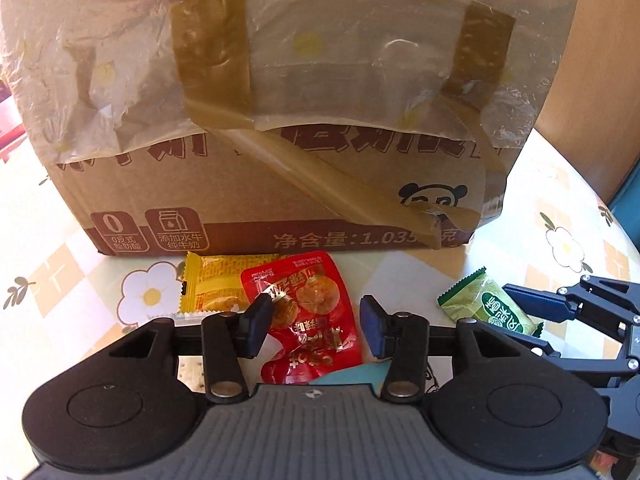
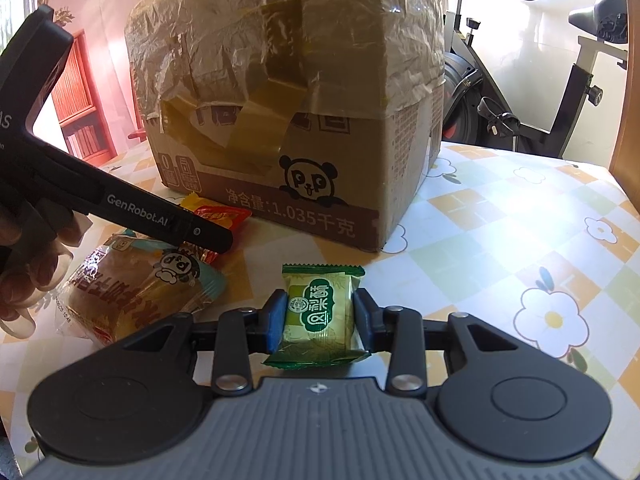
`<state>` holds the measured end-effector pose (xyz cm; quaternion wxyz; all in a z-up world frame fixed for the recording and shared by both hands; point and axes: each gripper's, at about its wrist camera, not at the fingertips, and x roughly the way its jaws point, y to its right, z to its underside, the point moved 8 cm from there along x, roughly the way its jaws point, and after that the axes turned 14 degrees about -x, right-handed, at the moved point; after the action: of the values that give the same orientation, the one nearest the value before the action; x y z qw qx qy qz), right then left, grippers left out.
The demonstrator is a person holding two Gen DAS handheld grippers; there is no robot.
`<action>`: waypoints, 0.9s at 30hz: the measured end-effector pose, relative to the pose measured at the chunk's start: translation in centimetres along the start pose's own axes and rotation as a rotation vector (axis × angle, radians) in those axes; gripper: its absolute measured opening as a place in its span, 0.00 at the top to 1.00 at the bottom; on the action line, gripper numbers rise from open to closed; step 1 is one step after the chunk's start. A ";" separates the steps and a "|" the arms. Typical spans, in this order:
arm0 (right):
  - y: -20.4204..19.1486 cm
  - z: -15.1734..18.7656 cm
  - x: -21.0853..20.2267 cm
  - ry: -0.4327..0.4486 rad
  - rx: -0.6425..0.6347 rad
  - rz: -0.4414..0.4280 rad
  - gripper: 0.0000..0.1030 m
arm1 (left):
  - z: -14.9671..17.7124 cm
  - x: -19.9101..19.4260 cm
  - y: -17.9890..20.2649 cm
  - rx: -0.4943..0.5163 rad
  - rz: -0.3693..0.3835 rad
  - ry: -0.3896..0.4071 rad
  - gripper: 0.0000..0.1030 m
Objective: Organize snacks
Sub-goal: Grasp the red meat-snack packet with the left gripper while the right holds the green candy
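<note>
Right gripper (image 2: 320, 322) clamped on the green packet (image 2: 320, 312) just in front of the cardboard box (image 2: 304, 120), left gripper (image 1: 316, 326) spread apart over the red packet (image 1: 310, 312), yellow packet (image 1: 218, 280) beyond, touching the box's base.

The left black two-finger gripper (image 1: 316, 326) points steeply down, its blue-padded jaws standing apart with nothing pressed between them. The right black two-finger gripper (image 2: 320, 322) tilts downward, jaws closed on a green foil-wrapped snack packet (image 2: 318, 314). A hand (image 2: 24, 264) grasps the left gripper's handle
</note>
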<state>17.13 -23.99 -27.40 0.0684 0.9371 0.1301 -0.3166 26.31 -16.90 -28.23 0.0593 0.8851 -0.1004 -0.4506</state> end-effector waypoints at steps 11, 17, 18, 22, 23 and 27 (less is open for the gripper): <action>-0.1 0.0 0.0 0.009 -0.004 -0.012 0.63 | 0.1 -2.4 -1.8 -0.105 0.104 -0.049 0.49; -0.2 -0.1 0.0 0.011 -0.005 -0.016 0.63 | 0.2 -0.8 -1.8 -0.144 0.089 -0.093 0.49; -0.2 -0.1 0.0 0.011 -0.003 -0.016 0.63 | 0.1 -0.4 -1.7 -0.140 0.084 -0.095 0.49; -0.2 -0.1 0.0 0.013 -0.002 -0.017 0.63 | 0.0 1.5 -1.3 -0.104 0.053 -0.092 0.49; -0.2 -0.1 0.0 0.013 -0.002 -0.017 0.63 | 0.0 1.8 -1.1 -0.091 0.046 -0.088 0.49; -0.2 0.0 -0.1 0.014 -0.001 -0.018 0.63 | -0.2 2.4 -0.4 -0.020 -0.008 -0.057 0.49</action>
<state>17.06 -23.85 -27.34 0.0653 0.9380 0.1393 -0.3105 27.89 -17.05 -30.09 0.0636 0.8716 -0.0941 -0.4769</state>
